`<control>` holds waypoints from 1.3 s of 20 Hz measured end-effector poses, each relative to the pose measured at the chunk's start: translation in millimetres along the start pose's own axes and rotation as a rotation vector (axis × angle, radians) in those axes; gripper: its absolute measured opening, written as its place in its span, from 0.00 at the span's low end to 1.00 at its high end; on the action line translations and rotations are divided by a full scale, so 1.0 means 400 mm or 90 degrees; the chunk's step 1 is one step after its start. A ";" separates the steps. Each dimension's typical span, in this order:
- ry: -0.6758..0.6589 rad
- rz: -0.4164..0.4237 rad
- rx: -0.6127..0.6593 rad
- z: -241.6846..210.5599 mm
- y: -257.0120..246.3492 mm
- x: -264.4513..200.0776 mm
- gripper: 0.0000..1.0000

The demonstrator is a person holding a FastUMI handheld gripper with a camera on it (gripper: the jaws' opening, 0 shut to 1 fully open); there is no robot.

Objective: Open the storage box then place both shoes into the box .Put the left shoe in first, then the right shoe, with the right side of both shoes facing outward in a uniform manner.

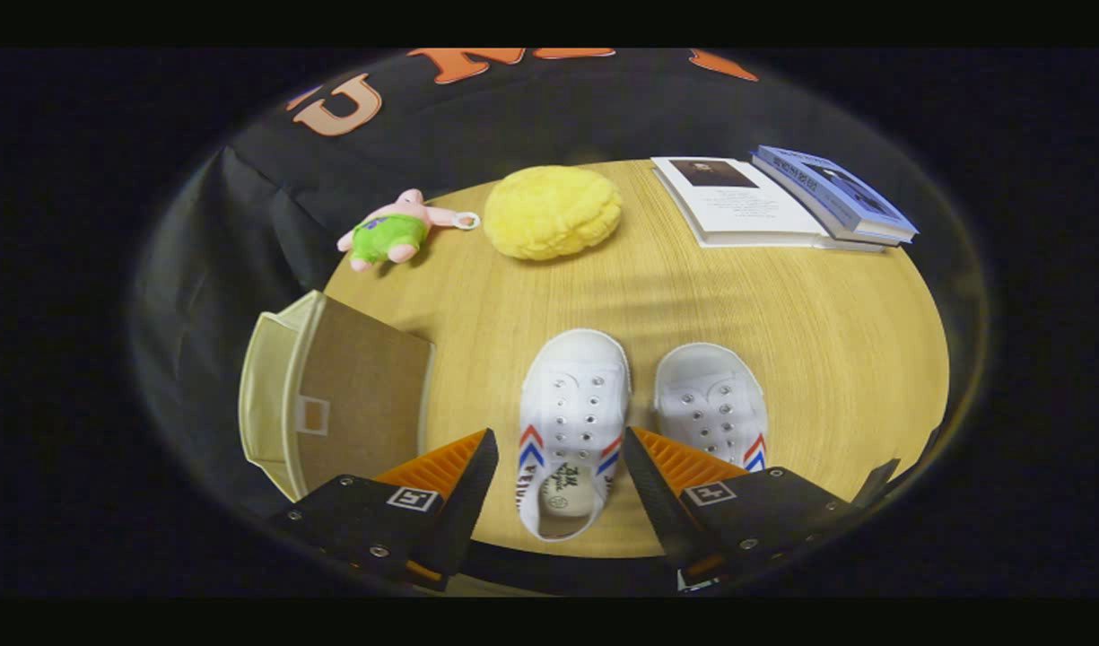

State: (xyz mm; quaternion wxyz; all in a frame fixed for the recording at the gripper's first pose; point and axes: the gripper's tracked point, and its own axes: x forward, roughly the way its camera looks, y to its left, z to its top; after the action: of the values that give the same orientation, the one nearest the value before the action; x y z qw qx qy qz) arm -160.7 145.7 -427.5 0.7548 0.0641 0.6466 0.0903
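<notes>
Two shoes [639,413] lie ahead; gripper [560,444] fingers spread, seemingly straddling one, storage box [338,395] beside, books [782,197] beyond.

Lighting: bright, even, overhead; table [809,359] evenly lit, faint soft shadows. Fisheye bending and dimming toward edges.

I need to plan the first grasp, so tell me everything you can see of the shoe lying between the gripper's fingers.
The left shoe is a white canvas-looking sneaker with metal eyelets, no laces visible, and red and blue chevron stripes on both sides. It lies upright on the wooden table, toe pointing away, heel opening toward the camera, insole showing. It sits between the fingers of the open gripper, neither finger visibly pressing it, with the right shoe close beside it.
</notes>
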 end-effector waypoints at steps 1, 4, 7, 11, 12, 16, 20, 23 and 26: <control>0.014 -0.008 -0.006 -0.023 -0.015 0.011 0.84; 0.053 -0.012 -0.027 -0.079 -0.041 0.042 0.75; 0.067 -0.024 -0.049 -0.104 -0.054 0.070 0.66; 0.075 -0.037 -0.082 -0.114 -0.055 0.118 0.55; 0.076 -0.039 -0.078 -0.114 -0.054 0.127 0.51; 0.082 -0.028 -0.063 -0.114 -0.043 0.132 0.43; 0.083 -0.008 -0.017 -0.121 -0.033 0.139 0.31; 0.064 0.011 0.013 -0.123 -0.028 0.139 0.22; 0.057 0.028 0.035 -0.124 -0.029 0.139 0.18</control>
State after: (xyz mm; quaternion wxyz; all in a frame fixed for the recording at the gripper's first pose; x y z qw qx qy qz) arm -200.9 145.5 -491.2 0.7209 0.0948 0.6803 0.0923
